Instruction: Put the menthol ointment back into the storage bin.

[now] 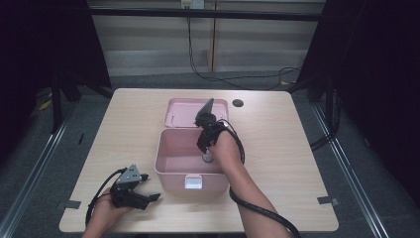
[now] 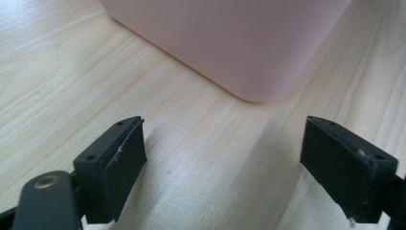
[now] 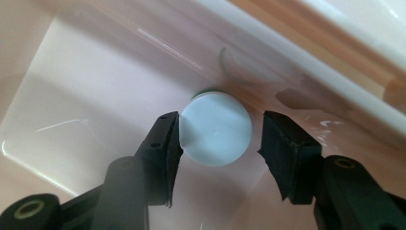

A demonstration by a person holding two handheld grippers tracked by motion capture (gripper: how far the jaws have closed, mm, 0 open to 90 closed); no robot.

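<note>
At the centre of the high view, an open pale pink plastic box (image 1: 171, 161) with its hinged lid (image 1: 183, 111) laid back sits on the light wooden bench (image 1: 124, 124). The right tongs (image 3: 218, 132) reach down inside it, their jaws set narrowly either side of a small bottle's round white cap (image 3: 215, 128); the left jaw touches the cap, the right stands just clear. At lower left, the left tongs (image 2: 222, 158) gape wide over bare bench, near the box's corner.
</note>
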